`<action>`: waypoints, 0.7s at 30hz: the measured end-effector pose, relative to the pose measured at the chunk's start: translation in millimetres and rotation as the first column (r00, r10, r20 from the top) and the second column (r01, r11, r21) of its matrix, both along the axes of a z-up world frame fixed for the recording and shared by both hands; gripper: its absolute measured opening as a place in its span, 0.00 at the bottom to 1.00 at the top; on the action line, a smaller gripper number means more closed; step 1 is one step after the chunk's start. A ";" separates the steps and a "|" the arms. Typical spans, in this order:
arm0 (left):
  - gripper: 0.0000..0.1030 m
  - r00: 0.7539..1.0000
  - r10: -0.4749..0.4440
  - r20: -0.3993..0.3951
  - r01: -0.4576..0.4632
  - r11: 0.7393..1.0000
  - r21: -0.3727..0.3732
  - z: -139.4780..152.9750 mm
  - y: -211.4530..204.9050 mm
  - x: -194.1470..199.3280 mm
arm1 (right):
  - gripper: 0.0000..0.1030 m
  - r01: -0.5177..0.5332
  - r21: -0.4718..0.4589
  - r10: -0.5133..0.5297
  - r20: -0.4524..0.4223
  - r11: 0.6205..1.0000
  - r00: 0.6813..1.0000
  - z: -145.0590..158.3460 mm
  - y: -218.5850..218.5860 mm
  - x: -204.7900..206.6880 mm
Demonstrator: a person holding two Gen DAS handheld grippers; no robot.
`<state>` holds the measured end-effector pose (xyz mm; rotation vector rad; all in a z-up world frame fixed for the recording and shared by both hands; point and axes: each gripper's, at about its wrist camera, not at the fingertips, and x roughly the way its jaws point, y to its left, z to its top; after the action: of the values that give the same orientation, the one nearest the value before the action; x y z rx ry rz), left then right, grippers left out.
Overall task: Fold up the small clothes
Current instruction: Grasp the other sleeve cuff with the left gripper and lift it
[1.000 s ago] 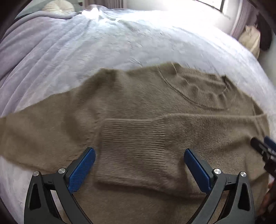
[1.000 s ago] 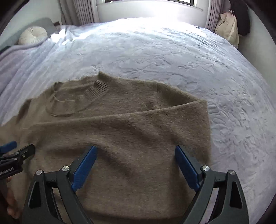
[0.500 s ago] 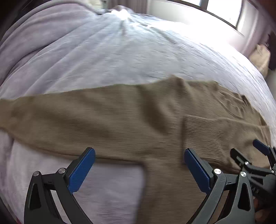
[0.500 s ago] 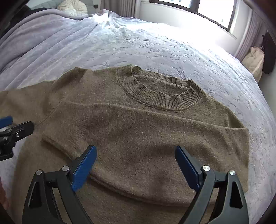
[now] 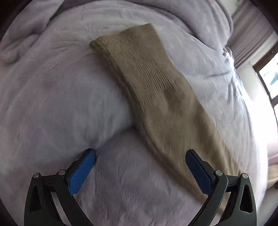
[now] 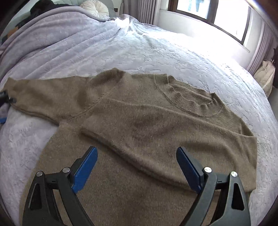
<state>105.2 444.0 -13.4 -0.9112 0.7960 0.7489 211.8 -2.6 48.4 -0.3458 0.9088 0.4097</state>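
Note:
A brown knit sweater [image 6: 147, 125] lies flat on the bed, neck toward the window. One sleeve is folded across its chest; the other sleeve [image 6: 43, 93] stretches out to the left. In the left wrist view that outstretched sleeve [image 5: 156, 90] runs diagonally, its ribbed cuff at the far end. My left gripper [image 5: 140, 154] hovers open over the sleeve's near part and the bedding, holding nothing. My right gripper [image 6: 137, 151] is open above the sweater's lower body, empty. The left gripper's tip [image 6: 5, 99] shows at the sleeve cuff in the right wrist view.
A pale lilac embossed bedspread [image 6: 156, 52] covers the bed. A plush lilac blanket [image 6: 43, 31] and a round cushion [image 6: 94, 7] lie at the head end. A window [image 6: 208, 10] and curtains are behind; a beige bag [image 6: 265, 76] sits at the right.
The left gripper swung left along the outstretched sleeve to its cuff end. The right gripper's view turned left too, now taking in the whole sweater. Both stayed open.

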 end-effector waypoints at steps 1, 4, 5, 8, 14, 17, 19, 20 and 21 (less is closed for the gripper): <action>1.00 1.000 0.007 0.004 -0.007 1.000 0.014 2.2 1.6 3.6 | 0.91 -0.002 -0.009 0.002 0.001 1.000 1.000 1.6 -4.2 -6.9; 1.00 0.999 -0.045 0.018 0.044 0.998 0.040 9.5 -2.6 25.9 | 0.91 -0.007 -0.033 0.007 0.000 0.999 1.000 -6.0 1.8 -8.9; 1.00 0.996 -0.090 0.023 0.089 0.995 0.048 11.6 -8.0 35.0 | 0.91 -0.010 -0.042 0.010 0.002 0.999 1.000 -6.6 3.8 -11.4; 1.00 0.984 -0.177 0.006 0.175 0.978 0.109 13.1 -18.7 56.8 | 0.91 -0.030 -0.063 0.032 0.025 0.998 0.999 -7.2 12.1 -16.1; 0.12 0.985 -0.158 0.064 0.153 0.986 0.070 13.4 -10.1 49.3 | 0.91 -0.076 -0.081 0.081 0.060 0.994 0.995 7.9 25.9 -16.8; 0.11 0.986 -0.145 0.080 0.135 0.984 0.119 23.7 -7.5 37.1 | 0.91 -0.130 -0.050 0.131 0.005 0.990 0.991 6.9 39.9 1.5; 0.11 0.984 -0.158 0.084 0.145 0.980 0.138 30.3 -9.6 33.0 | 0.91 -0.124 -0.090 0.121 -0.031 0.988 0.992 -1.0 55.3 23.3; 0.11 0.982 -0.168 0.085 0.153 0.975 0.159 35.5 -13.0 33.0 | 0.91 -0.117 -0.098 0.114 -0.036 0.988 0.993 -3.4 63.0 32.2; 0.11 0.980 -0.181 0.084 0.163 0.969 0.187 41.5 -17.1 33.8 | 0.91 -0.118 -0.089 0.115 -0.044 0.989 0.992 -4.7 70.1 39.9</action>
<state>139.0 426.9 28.1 -0.7022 0.6965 0.6064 251.8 67.5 43.7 -0.4783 0.9500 0.4847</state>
